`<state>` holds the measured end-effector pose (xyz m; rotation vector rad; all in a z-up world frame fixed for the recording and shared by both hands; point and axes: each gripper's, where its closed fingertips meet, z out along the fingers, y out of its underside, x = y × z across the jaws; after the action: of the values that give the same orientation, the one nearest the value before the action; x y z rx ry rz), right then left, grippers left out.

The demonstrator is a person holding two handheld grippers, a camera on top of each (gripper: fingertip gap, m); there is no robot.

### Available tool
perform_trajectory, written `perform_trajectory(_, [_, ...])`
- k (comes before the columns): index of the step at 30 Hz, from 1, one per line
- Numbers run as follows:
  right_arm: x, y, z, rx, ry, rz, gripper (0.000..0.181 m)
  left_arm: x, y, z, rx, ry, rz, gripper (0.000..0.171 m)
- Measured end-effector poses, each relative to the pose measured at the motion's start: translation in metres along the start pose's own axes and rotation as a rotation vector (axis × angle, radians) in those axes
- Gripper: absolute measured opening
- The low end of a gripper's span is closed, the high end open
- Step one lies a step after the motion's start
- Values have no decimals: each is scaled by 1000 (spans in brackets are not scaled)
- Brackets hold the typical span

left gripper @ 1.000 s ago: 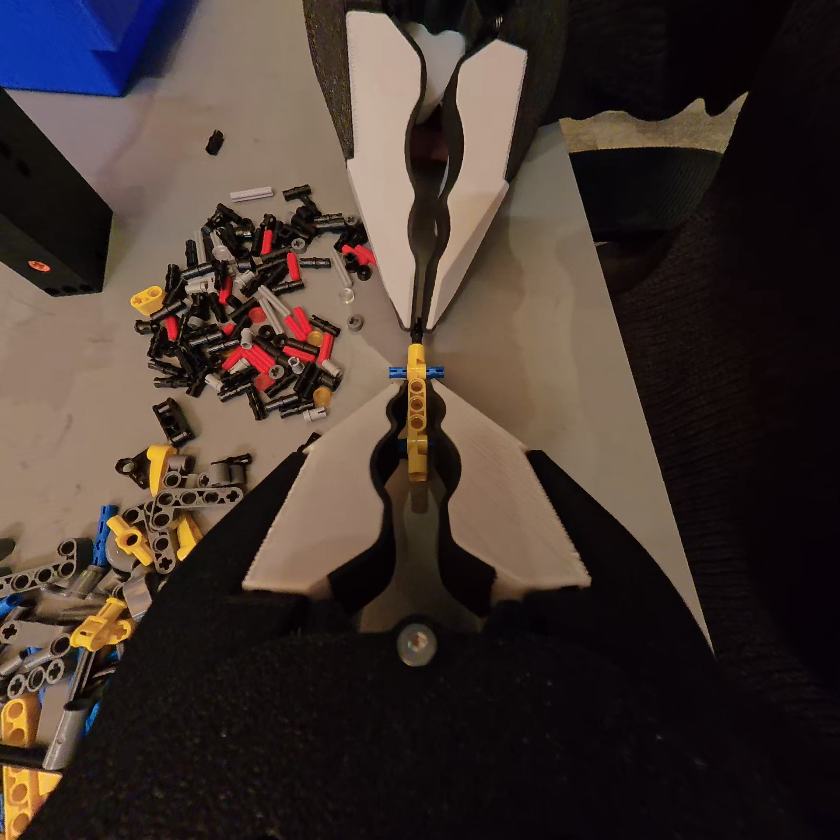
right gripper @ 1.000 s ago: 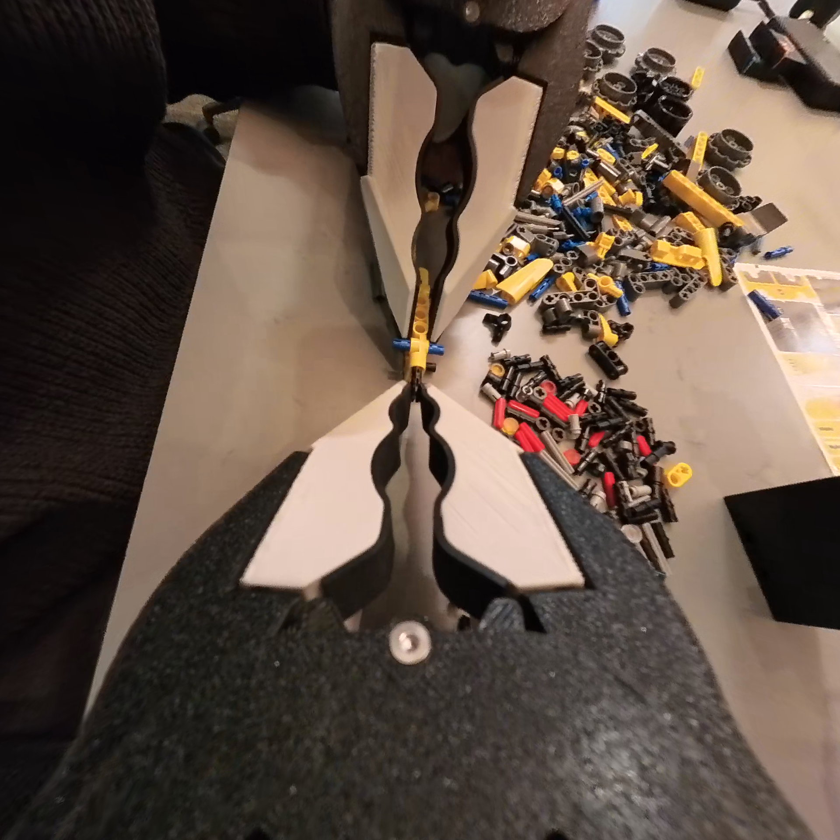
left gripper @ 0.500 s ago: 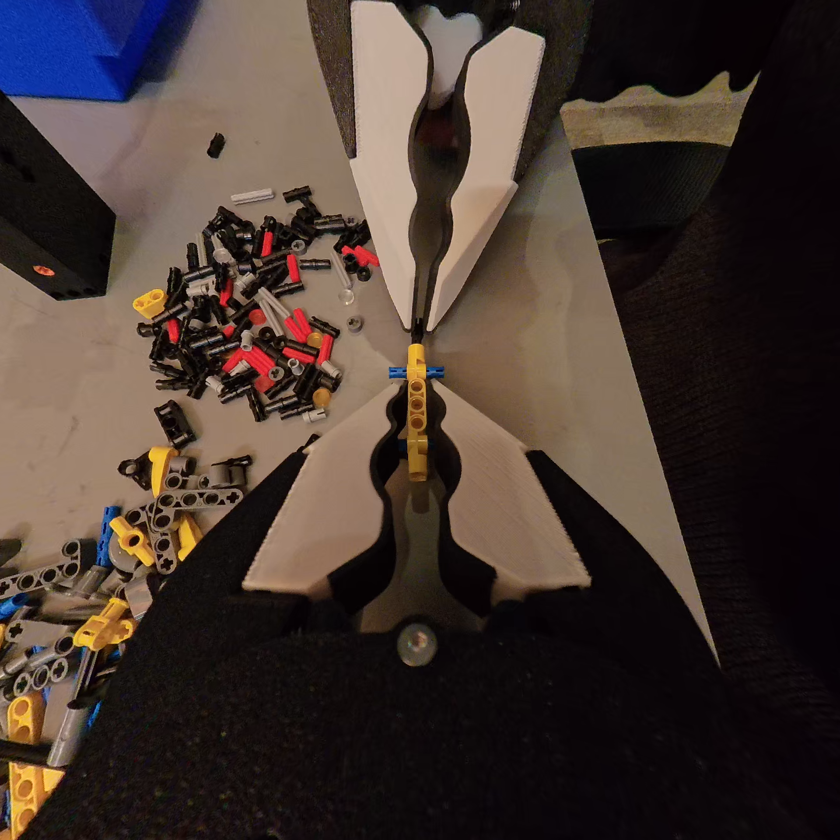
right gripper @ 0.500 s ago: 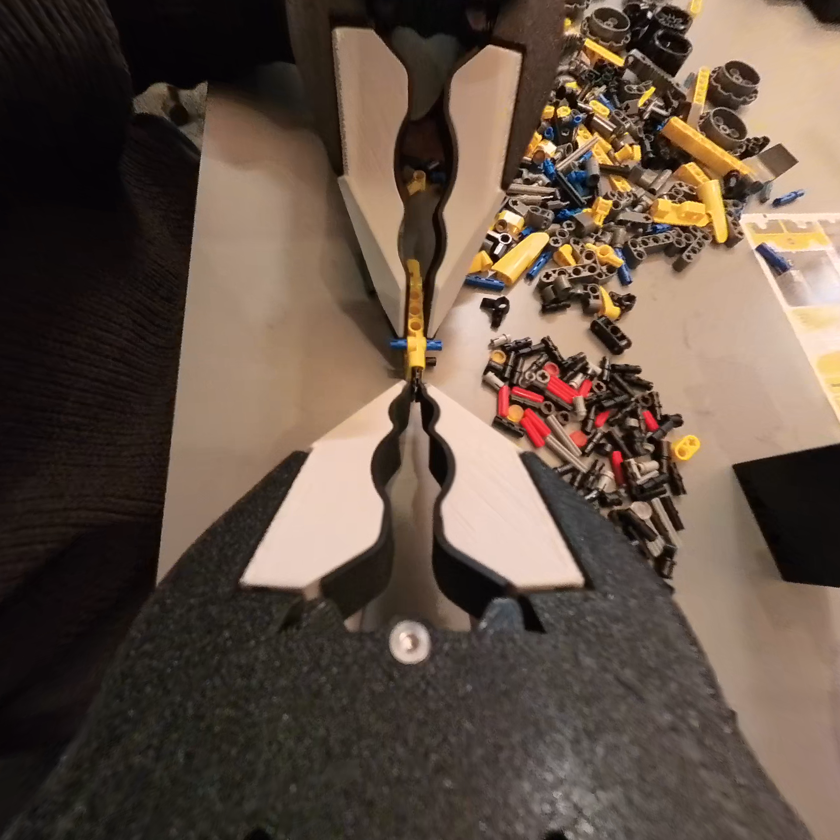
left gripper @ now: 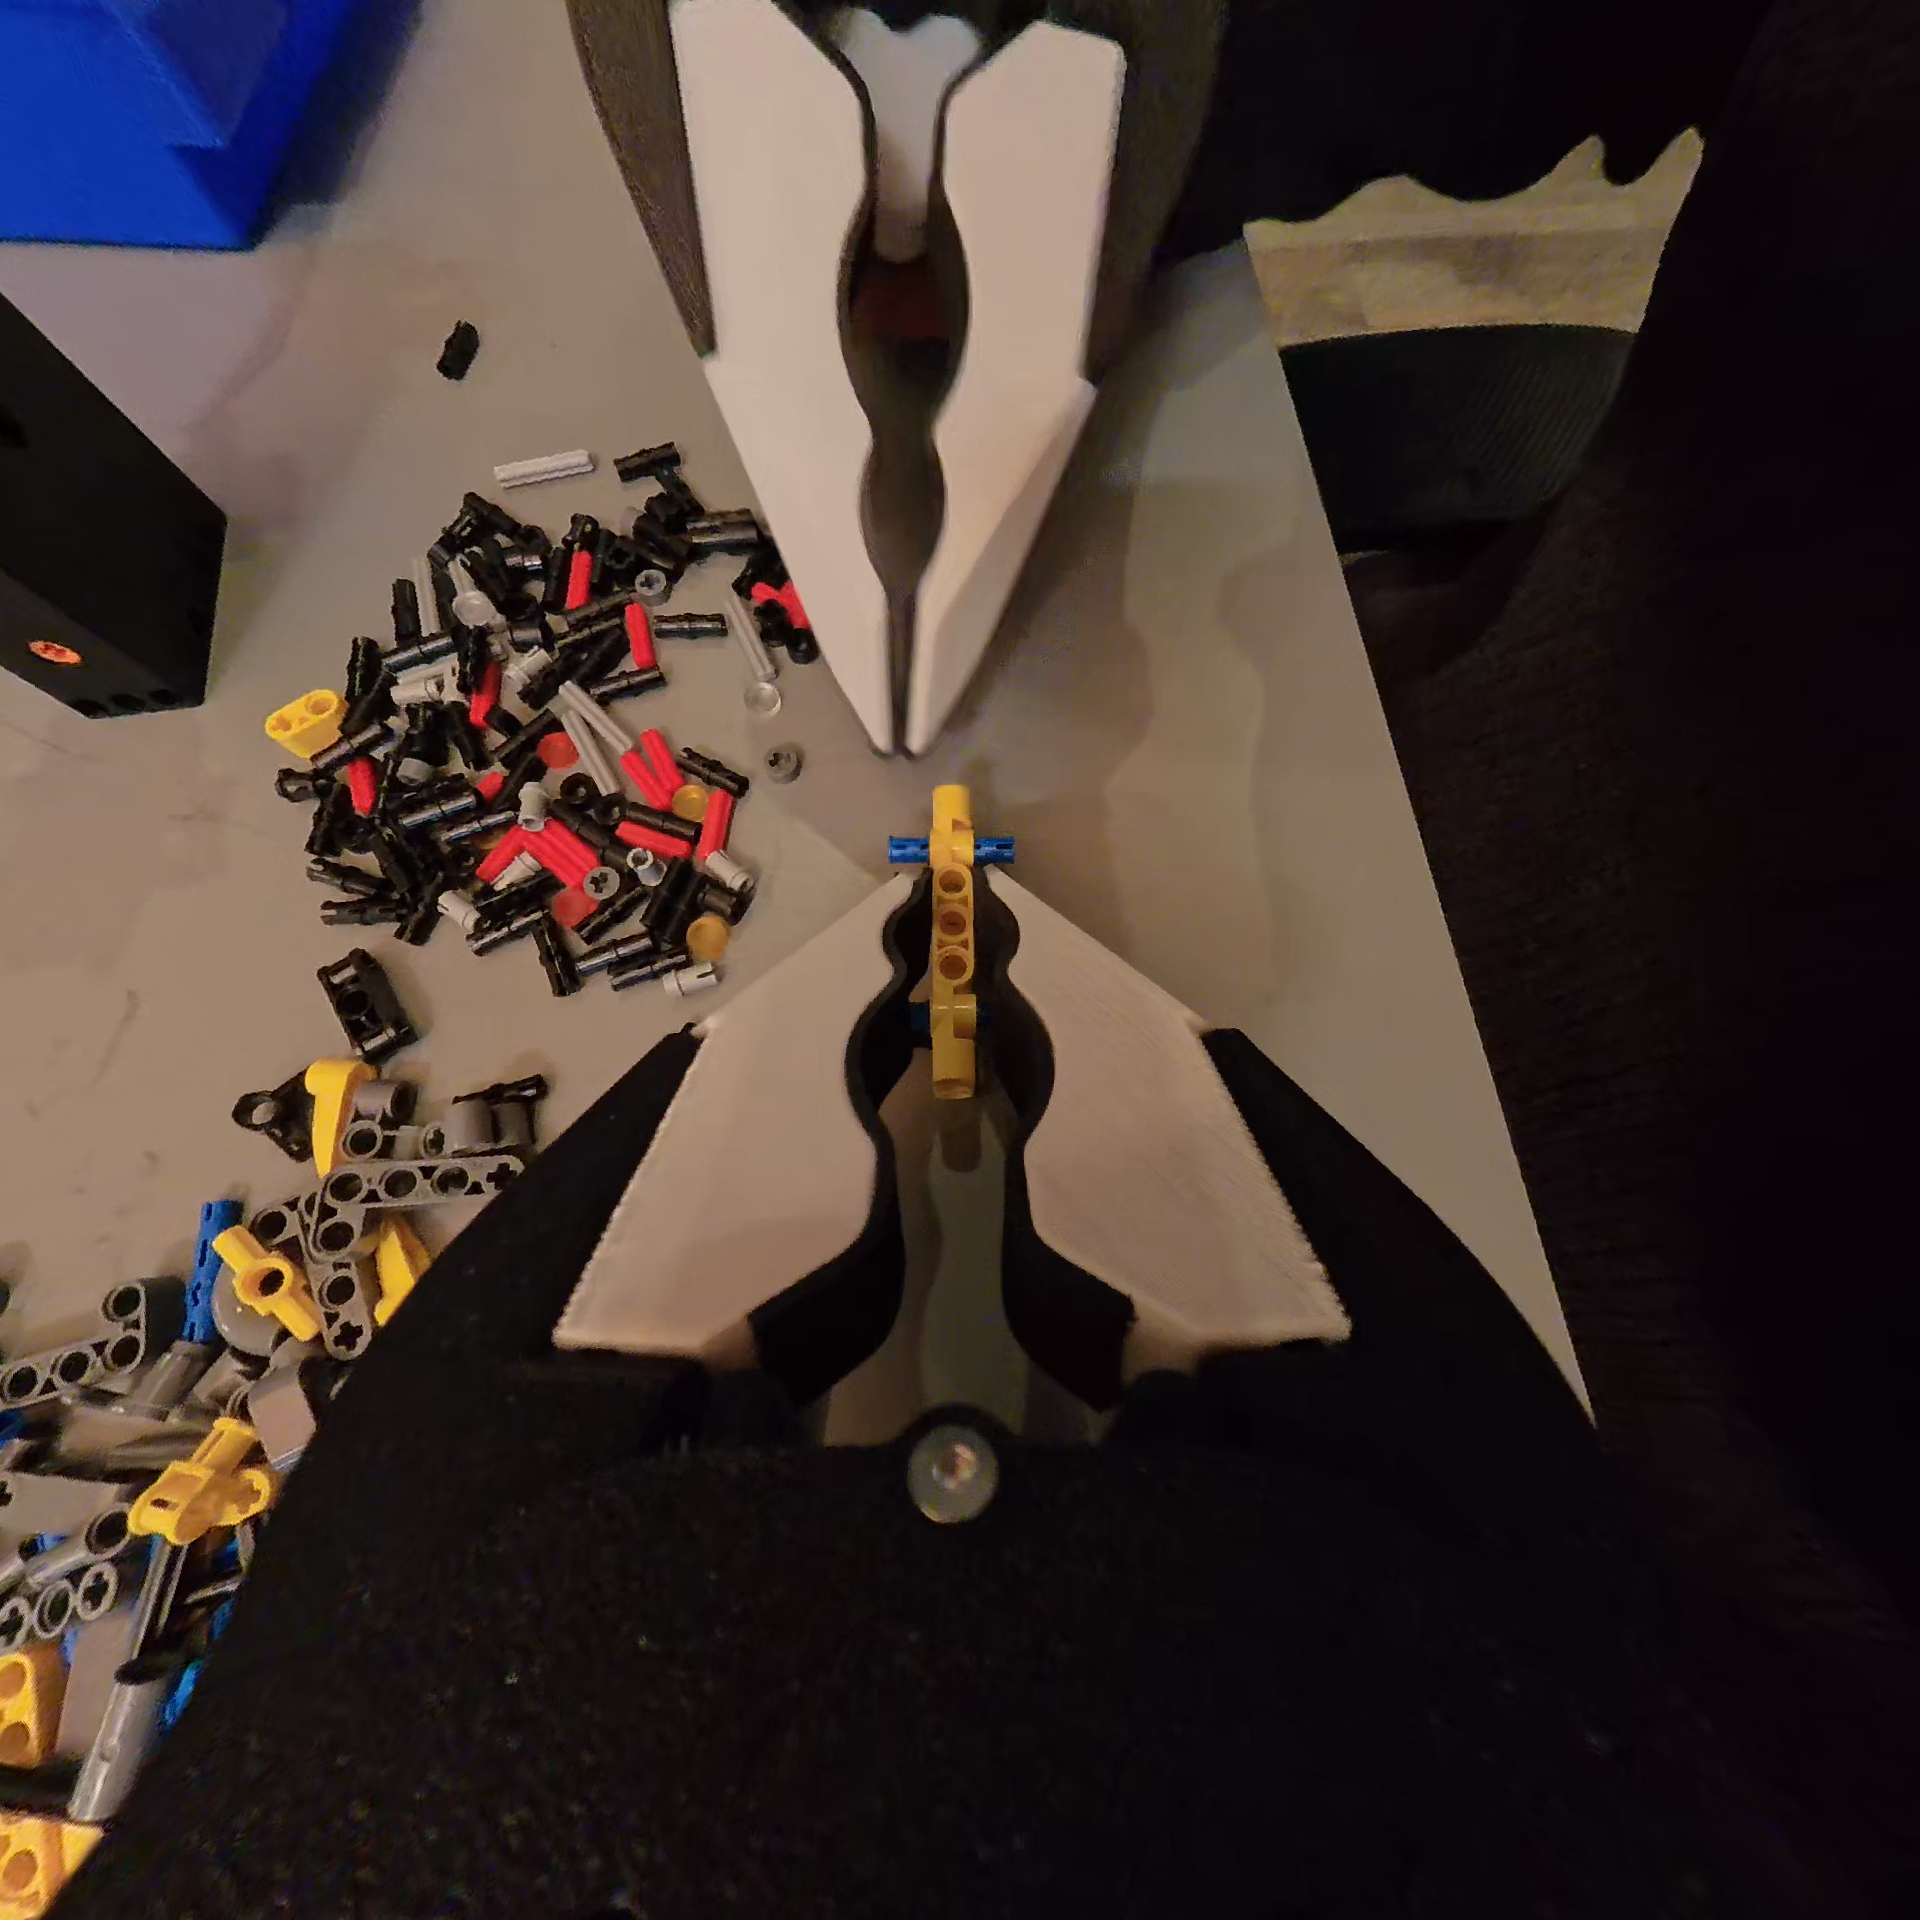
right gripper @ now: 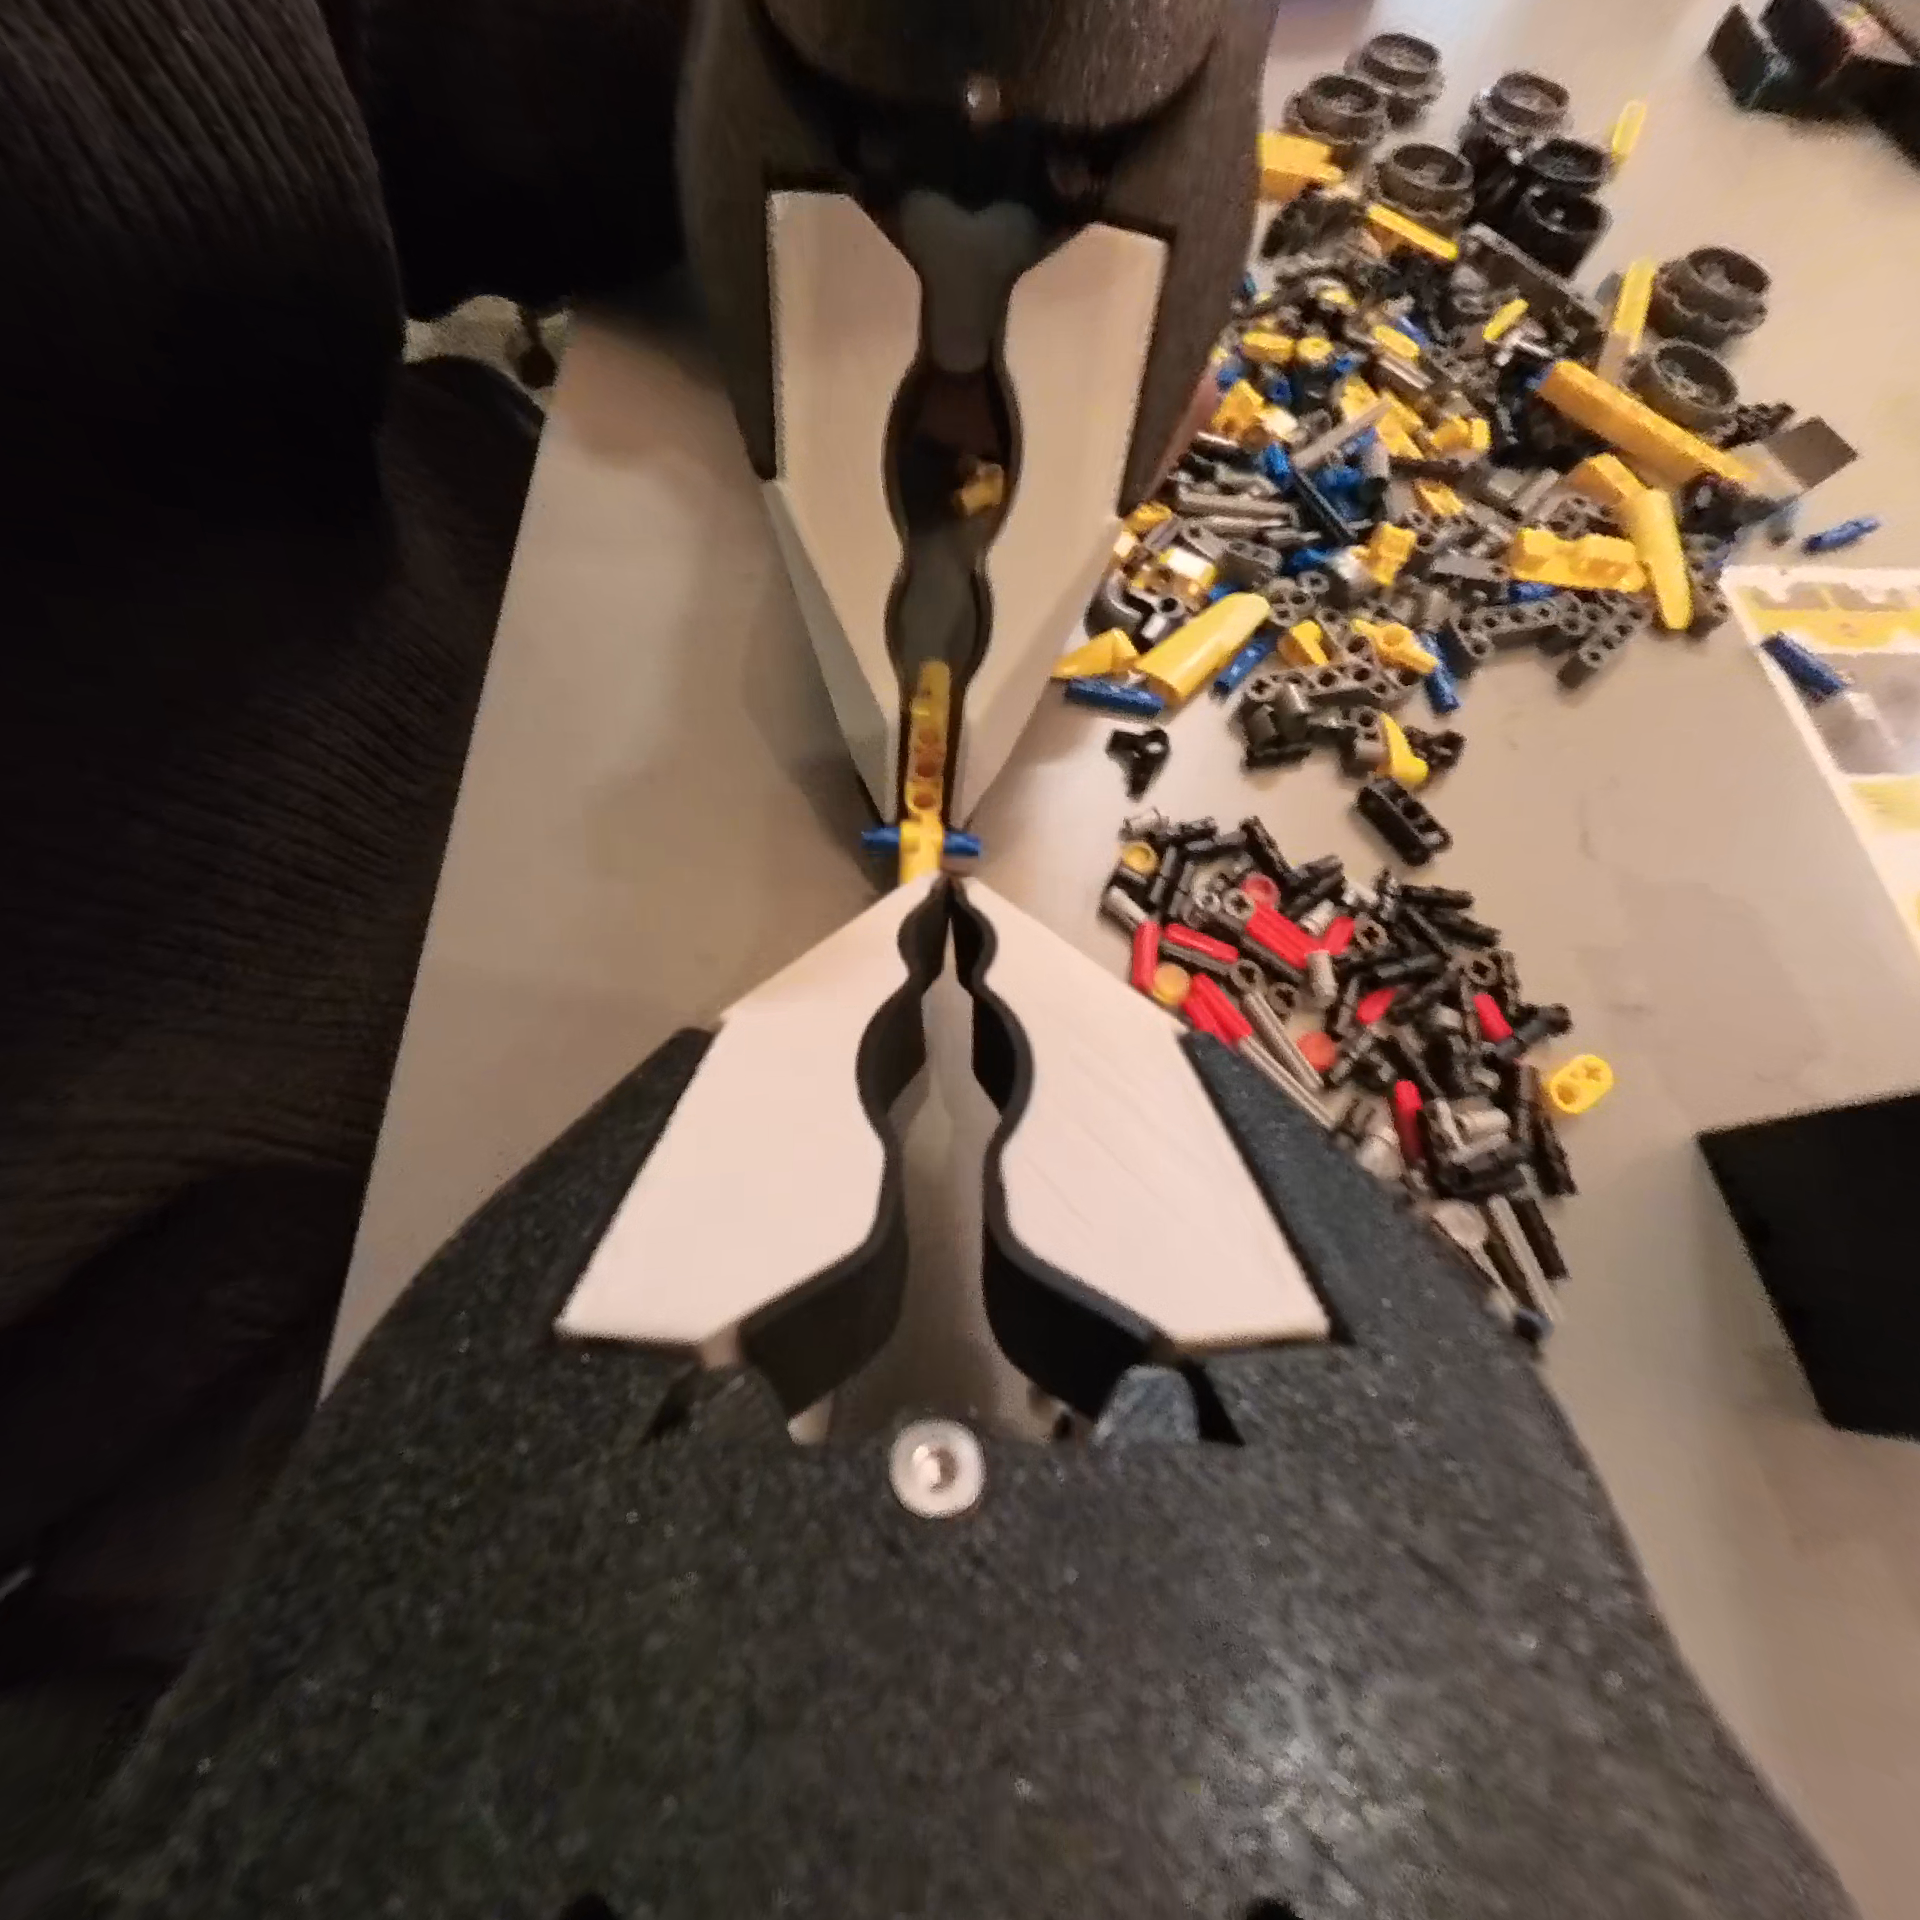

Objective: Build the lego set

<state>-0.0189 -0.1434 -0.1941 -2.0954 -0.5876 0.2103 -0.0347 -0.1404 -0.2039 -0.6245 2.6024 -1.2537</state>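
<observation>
The left gripper (left gripper: 952, 883) is clamped on a yellow beam (left gripper: 952, 940) with a blue pin (left gripper: 952, 848), above the desk (left gripper: 1195, 644) near its edge. The right gripper (right gripper: 943, 883) has its fingers pressed together, holding nothing, just beside the beam's end. A pile of small pins (left gripper: 520, 758) lies nearby.

A grey table (left gripper: 1195, 582) with a smooth, faintly mottled top fills the ground under the jaws in both wrist views, lit warm and dim, so that soft shadows lie on it just beyond the fingertips. Its edge runs aslant on the right of the jaws in the left wrist view and on their left in the right wrist view (right gripper: 457, 790). Past that edge lies dark ribbed cloth (right gripper: 187, 644), nearly black, and a pale ragged strip (left gripper: 1455, 260) shows farther off.
</observation>
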Motion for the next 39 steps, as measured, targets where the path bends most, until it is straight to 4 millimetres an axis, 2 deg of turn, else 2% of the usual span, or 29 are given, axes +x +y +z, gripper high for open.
perform_trajectory(4, [23, 11, -29, 12, 123, 92, 0, 0, 0, 0, 1, 1, -2, 7])
perform_trajectory(7, [33, 19, -55, 19, 212, 161, 0, 0, 0, 0, 2, 2, -3, 7])
perform_trajectory(12, [33, 21, -99, 66, 320, 255, 0, 0, 0, 0, 2, -8, 8, 7])
perform_trajectory(16, [22, 21, -123, 95, 406, 311, 0, 0, 0, 0, 2, -18, 16, 7])
perform_trajectory(20, [3, 23, -151, 73, 519, 337, 0, 0, 1, 2, -11, -41, 31, 7])
perform_trajectory(25, [-27, 20, -210, 32, 710, 347, 0, 1, 5, 6, -44, -61, 54, 7])
perform_trajectory(30, [-62, 25, -263, 82, 849, 388, 0, 1, 9, 7, -71, -81, 67, 8])
perform_trajectory(34, [-94, 32, -288, 162, 924, 441, 0, -6, 13, 6, -100, -169, 66, 17])
perform_trajectory(39, [-148, 59, -302, 202, 996, 530, 0, -4, 21, -5, -140, -214, -7, 32])
